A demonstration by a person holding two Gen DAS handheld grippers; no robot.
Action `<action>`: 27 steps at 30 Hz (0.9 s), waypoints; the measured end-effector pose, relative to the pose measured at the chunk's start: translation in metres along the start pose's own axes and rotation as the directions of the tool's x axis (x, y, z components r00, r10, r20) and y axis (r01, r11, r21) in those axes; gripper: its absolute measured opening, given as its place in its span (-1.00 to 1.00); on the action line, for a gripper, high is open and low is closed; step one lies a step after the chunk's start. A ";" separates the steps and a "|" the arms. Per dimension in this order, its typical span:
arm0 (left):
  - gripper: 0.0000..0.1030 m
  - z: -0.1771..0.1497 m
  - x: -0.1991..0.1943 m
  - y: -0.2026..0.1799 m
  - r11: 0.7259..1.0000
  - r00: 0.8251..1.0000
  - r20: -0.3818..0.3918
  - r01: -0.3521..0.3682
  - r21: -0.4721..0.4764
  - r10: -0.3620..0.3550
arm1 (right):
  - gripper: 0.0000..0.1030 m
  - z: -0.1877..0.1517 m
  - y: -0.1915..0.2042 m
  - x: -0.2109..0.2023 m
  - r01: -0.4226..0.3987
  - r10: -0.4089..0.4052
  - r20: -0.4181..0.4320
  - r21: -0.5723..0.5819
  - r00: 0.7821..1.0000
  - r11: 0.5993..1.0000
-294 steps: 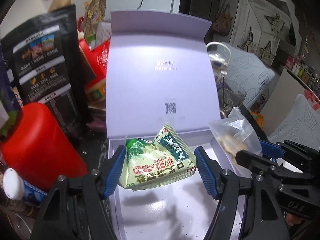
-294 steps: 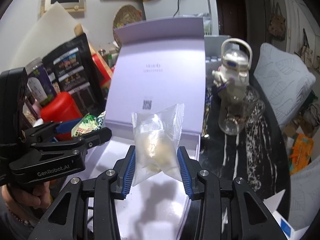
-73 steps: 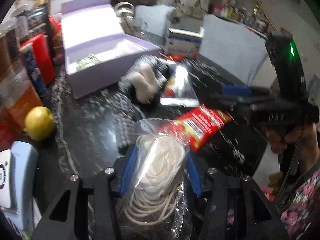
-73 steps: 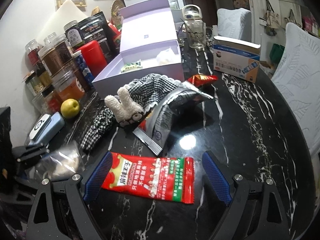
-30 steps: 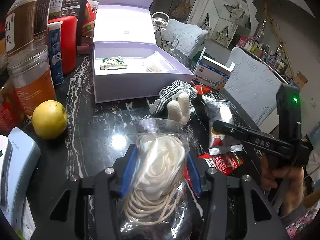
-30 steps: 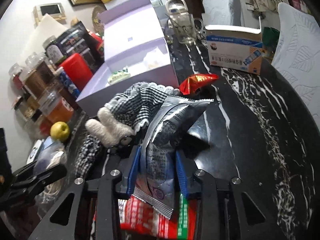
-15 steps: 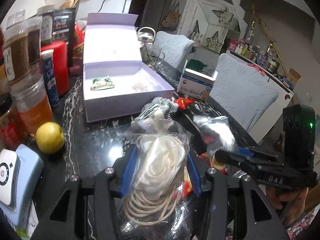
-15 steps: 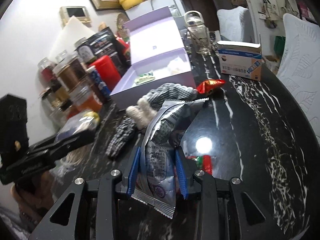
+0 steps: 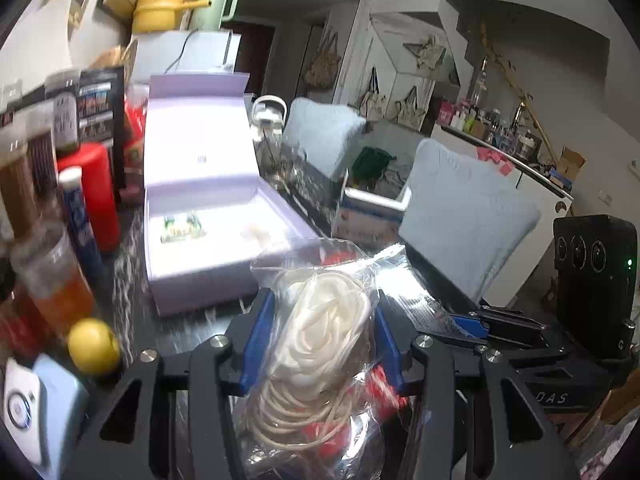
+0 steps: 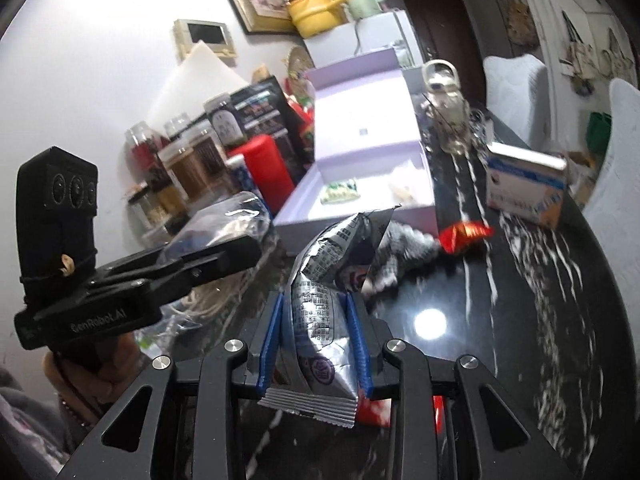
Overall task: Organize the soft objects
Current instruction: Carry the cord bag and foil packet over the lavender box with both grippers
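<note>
The left gripper (image 9: 322, 334) is clamped on one clear plastic bag of coiled white cord (image 9: 320, 340), its two blue pads pressing the bag's sides so that the bag stands up between them, above the black marbled table (image 10: 520, 320). The right gripper (image 10: 316, 340) is closed tight on one silver foil snack packet (image 10: 320, 312), which also stands upright between two blue pads, its crimped end hanging toward the camera.

Ahead of both grippers, and beyond the held bags, sits one open lilac box (image 9: 208, 276) with its lid raised. Two small packets lie inside it: a green sachet (image 9: 182, 228) toward the left and a pale clear one (image 9: 258, 234) toward the right.

Between the right gripper and the box lie one checked cloth (image 10: 404, 252) and one red wrapper (image 10: 464, 236). Right of that gripper, farther off, stands one white and blue carton (image 10: 524, 184). Left of the left gripper, close by, rests one yellow fruit (image 9: 93, 345); one red canister (image 9: 94, 196) stands farther ahead on the left, beside the box.
</note>
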State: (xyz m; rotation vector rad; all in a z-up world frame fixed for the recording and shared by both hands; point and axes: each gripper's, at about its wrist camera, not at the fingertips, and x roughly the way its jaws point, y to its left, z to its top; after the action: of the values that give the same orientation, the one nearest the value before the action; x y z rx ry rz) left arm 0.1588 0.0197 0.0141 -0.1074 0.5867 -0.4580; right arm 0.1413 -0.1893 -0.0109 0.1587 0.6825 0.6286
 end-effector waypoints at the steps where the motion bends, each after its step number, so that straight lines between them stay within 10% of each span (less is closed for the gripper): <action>1: -0.08 0.003 0.000 0.000 1.000 1.000 0.009 -0.001 0.003 0.001 | -0.39 0.007 0.000 0.001 -0.007 0.007 0.007 -0.006 1.000 1.000; 27: -0.08 0.151 0.025 0.039 0.992 0.949 0.302 -0.112 0.061 0.089 | -0.39 0.169 -0.009 0.042 -0.032 0.062 0.184 -0.159 0.981 0.987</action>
State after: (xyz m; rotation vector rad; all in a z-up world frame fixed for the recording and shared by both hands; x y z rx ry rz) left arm 0.2761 0.0388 0.1174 -0.0701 0.2749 -0.3562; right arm 0.2775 -0.1612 0.0944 0.0885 0.4460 0.6998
